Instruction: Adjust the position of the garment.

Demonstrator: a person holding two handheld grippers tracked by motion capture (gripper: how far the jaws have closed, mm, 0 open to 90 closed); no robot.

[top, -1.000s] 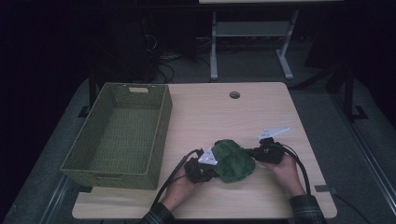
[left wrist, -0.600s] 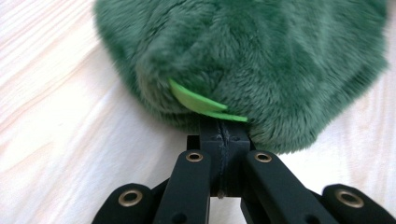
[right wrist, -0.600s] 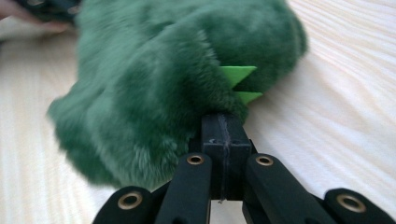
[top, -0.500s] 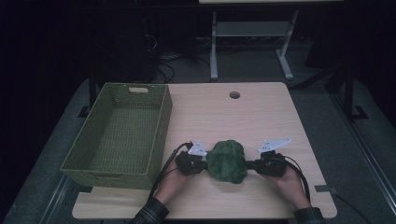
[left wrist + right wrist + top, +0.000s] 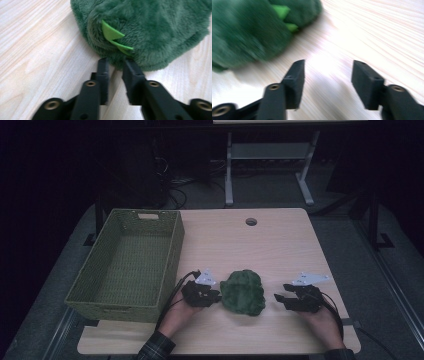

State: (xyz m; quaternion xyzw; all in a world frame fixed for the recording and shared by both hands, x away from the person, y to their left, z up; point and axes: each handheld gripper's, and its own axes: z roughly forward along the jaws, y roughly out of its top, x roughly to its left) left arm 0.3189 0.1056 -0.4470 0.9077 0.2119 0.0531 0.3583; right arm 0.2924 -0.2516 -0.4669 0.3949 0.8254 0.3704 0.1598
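Green plush toy (image 5: 243,292), table (image 5: 280,245): both hand-held grippers just opened off it, left hand-held gripper (image 5: 216,296) narrowly, right hand-held gripper (image 5: 278,299) wide and drawn aside, so toy released.

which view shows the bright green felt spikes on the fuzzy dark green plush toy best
The left gripper view: the bright green felt spikes are close and sharp. The right gripper view shows them blurred; the high view shows the fuzzy dark green plush toy whole.

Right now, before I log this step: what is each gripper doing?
Left gripper: jaws just opened, a narrow gap, tips at the green plush toy, gripping nothing.
Right gripper: jaws just opened wide, empty, beside the toy.
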